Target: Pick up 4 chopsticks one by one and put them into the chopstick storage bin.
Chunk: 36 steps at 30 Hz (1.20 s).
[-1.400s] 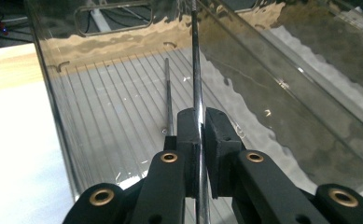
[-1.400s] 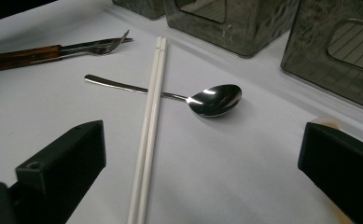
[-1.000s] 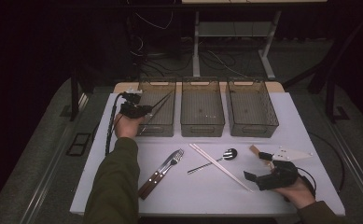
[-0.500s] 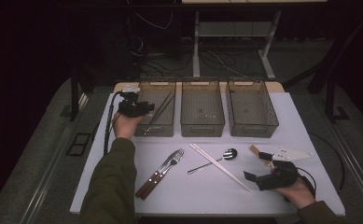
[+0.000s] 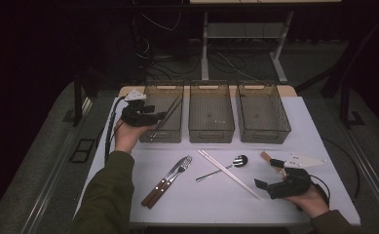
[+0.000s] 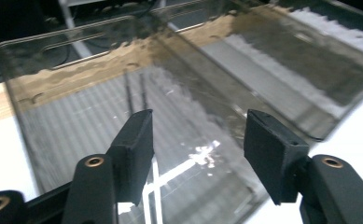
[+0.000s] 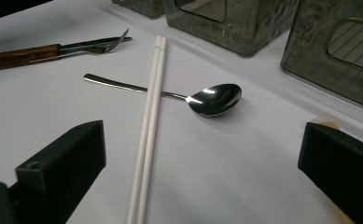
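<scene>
High view: left gripper (image 5: 154,116) over the left bin (image 5: 165,111), dark chopsticks (image 5: 166,116) lying inside it; right gripper (image 5: 270,184) rests low on the white mat (image 5: 216,195). Left gripper view: jaws have just been opening, nothing between them, bin below. Right gripper view: jaws wide, empty; white chopsticks (image 7: 149,121) cross spoon (image 7: 202,99) ahead.

The high view is dim, with dark surroundings; only the white tabletop (image 5: 216,195) catches light. The left gripper view is soft and blurred, with white glare on the clear bin (image 6: 193,154) floor. The right gripper view is sharp on the spoon (image 7: 214,99), which glints; near jaws blur.
</scene>
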Each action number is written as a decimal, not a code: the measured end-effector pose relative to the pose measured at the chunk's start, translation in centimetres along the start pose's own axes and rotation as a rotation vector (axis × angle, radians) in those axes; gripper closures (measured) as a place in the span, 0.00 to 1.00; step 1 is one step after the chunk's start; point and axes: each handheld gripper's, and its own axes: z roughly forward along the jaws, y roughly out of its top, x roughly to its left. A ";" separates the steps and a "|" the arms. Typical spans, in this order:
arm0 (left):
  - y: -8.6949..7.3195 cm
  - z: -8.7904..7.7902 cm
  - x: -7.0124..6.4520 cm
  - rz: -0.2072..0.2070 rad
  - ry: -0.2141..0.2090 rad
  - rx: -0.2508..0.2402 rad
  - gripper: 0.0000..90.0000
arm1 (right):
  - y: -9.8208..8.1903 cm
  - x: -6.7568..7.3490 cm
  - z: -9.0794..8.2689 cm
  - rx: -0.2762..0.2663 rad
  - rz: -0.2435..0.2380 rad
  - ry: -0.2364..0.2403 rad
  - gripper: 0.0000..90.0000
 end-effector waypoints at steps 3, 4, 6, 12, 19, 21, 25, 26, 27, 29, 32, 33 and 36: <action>-0.2 -0.6 -1.0 0.014 -0.035 -0.011 0.41 | 0.0 0.0 0.0 0.001 0.000 0.000 0.01; -0.3 -0.8 -1.3 0.022 -0.045 -0.017 0.40 | 0.0 0.0 0.0 0.001 0.000 0.000 0.01; -0.7 -1.1 -1.9 0.026 -0.067 -0.030 0.38 | 0.0 0.0 0.0 0.000 0.000 -0.001 0.01; -2.3 -1.8 -3.4 0.046 -0.120 -0.028 0.28 | 0.0 0.0 0.0 0.000 0.000 -0.001 0.01; -4.7 -2.5 -4.9 0.071 -0.149 -0.039 0.15 | 0.0 0.0 0.0 0.000 0.001 -0.001 0.01; -5.3 -2.6 -5.5 0.083 -0.142 -0.034 0.13 | 0.0 0.0 0.0 0.001 0.000 -0.002 0.01; -6.3 -2.9 -6.4 0.098 -0.134 -0.020 0.08 | 0.0 0.0 0.0 0.000 0.001 -0.002 0.01; -6.6 -3.0 -6.6 0.100 -0.133 -0.019 0.06 | 0.0 0.0 0.0 -0.001 0.001 -0.002 0.01; -6.8 -3.2 -6.8 0.107 -0.132 -0.015 0.05 | 0.0 0.0 0.0 -0.002 0.001 -0.003 0.01; -7.3 -3.4 -7.2 0.123 -0.138 -0.017 0.04 | 0.0 0.0 -0.1 -0.004 0.002 -0.003 0.01; -8.0 -3.7 -7.8 0.141 -0.133 -0.006 0.02 | 0.0 -0.1 -0.1 -0.003 0.003 -0.004 0.01; -8.3 -3.8 -7.9 0.143 -0.131 -0.004 0.02 | 0.0 -0.1 -0.1 -0.004 0.004 -0.004 0.01; -9.1 -4.0 -8.3 0.134 -0.139 0.001 0.00 | 0.0 -0.1 -0.1 -0.003 0.004 -0.004 0.01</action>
